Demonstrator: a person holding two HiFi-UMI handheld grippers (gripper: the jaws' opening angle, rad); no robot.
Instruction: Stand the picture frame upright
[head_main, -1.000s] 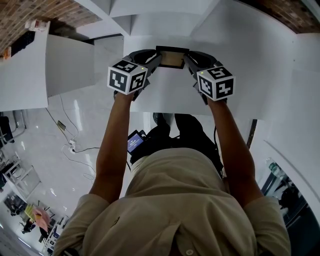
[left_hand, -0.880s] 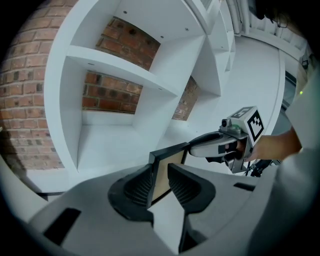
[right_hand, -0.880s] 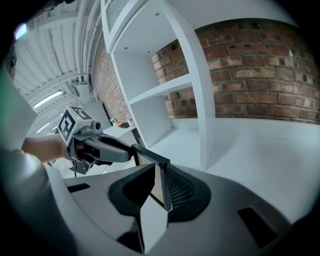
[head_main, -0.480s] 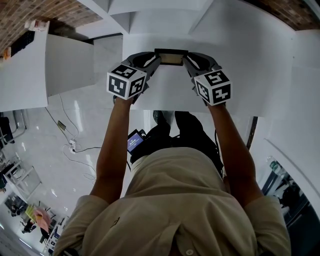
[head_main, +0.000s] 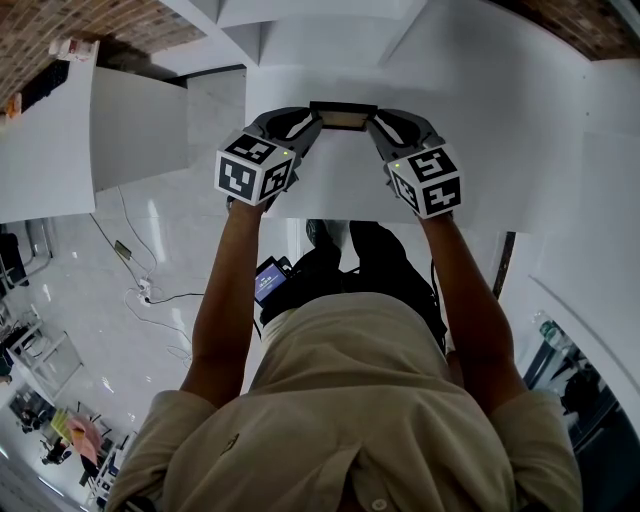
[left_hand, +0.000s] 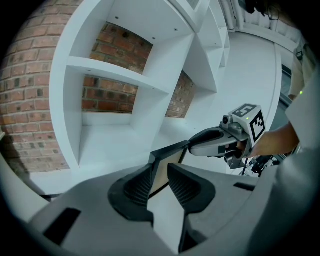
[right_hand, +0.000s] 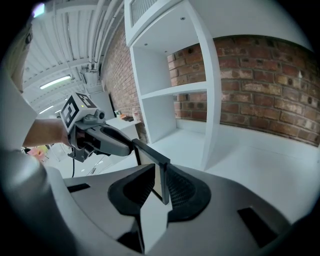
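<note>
A dark-rimmed picture frame (head_main: 343, 113) with a tan face hangs between my two grippers over the white table (head_main: 480, 150), nearly edge-on to the head view. My left gripper (head_main: 312, 120) is shut on its left end and my right gripper (head_main: 375, 120) on its right end. In the left gripper view the frame (left_hand: 167, 159) runs from my left gripper (left_hand: 160, 172) across to the right gripper (left_hand: 200, 145). In the right gripper view the frame (right_hand: 150, 152) stands on edge between the ribbed pads of my right gripper (right_hand: 159, 182), and the left gripper (right_hand: 120, 142) grips its far end.
White open shelving (left_hand: 125, 85) stands against a brick wall (right_hand: 280, 75) behind the table, with an upright divider (right_hand: 212, 100) close beyond the frame. The table's near edge (head_main: 340, 215) runs just under my wrists. A white counter (head_main: 50, 150) lies at the left.
The frame has tipped up between the grippers: less of its tan face shows and it looks thinner. Both grippers shifted slightly forward with it, still gripping.
</note>
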